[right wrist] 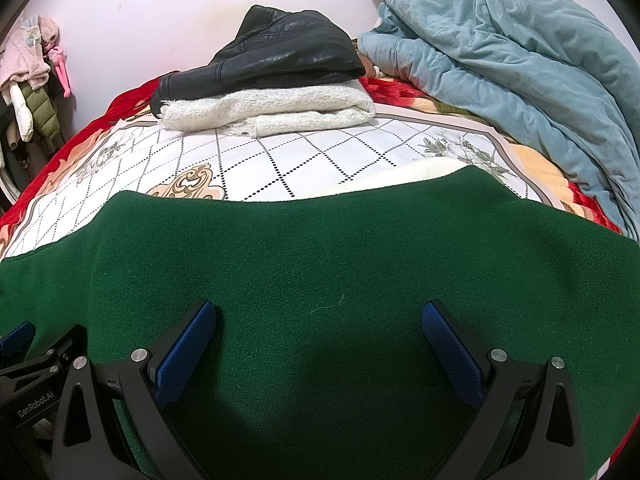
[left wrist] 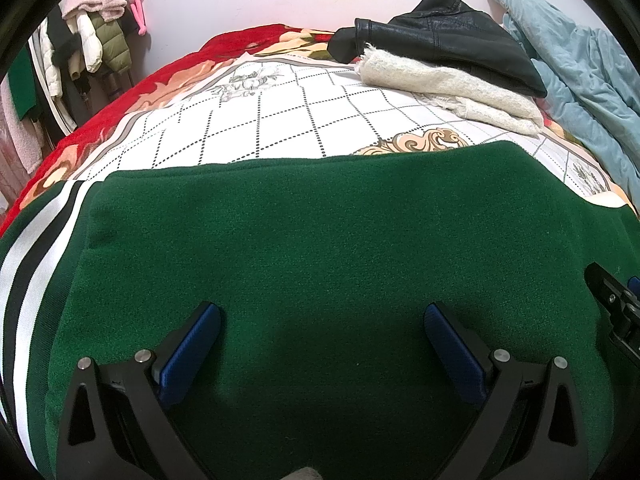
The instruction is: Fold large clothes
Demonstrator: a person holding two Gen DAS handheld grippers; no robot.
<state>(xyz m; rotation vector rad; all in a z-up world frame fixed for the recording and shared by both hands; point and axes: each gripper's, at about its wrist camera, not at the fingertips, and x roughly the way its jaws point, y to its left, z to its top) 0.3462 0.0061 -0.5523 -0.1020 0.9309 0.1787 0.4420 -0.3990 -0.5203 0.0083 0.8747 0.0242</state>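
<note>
The green jacket (left wrist: pixel 320 248) lies spread flat on the bed (left wrist: pixel 248 112). Left gripper (left wrist: pixel 322 316) and right gripper (right wrist: pixel 319 314) hang just above it, jaws spread wide, gripping nothing.

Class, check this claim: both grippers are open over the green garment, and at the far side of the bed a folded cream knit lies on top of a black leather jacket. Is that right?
Not quite. The black leather jacket lies on top of the cream knit, as the right wrist view shows. The rest holds: the left gripper and right gripper are open over the green garment.
</note>
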